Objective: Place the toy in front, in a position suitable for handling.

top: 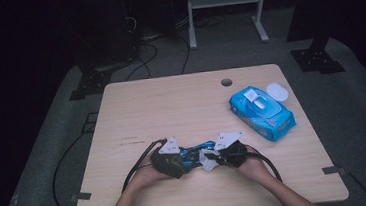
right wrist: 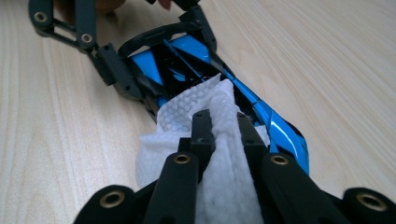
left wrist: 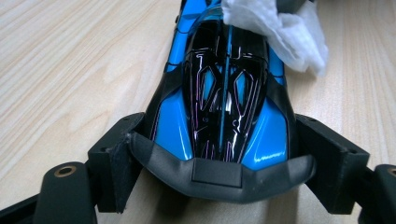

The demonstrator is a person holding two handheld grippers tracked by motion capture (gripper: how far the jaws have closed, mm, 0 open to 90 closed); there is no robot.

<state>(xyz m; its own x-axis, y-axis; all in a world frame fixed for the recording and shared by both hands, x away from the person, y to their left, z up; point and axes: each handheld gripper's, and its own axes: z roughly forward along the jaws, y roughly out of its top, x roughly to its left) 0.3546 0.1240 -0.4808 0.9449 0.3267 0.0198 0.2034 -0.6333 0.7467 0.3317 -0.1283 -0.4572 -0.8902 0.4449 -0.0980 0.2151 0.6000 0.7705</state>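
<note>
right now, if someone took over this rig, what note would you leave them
Left tongs: jaws around one end of the blue and black toy car, steadying it on the table.
Right tongs: shut on a white wet wipe, which is pressed on the car's top.
Wipes pack lies at the table's far right, lid open.
Done: wipe pulled out, car gripped, wiping under way.
Left: probably finish wiping the car's body, then set the car and wipe down.

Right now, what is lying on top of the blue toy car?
A white wipe, pinched in the right gripper, rests on the blue toy car at one end. The left gripper clamps the other end. The car's surface under the wipe is covered.
</note>
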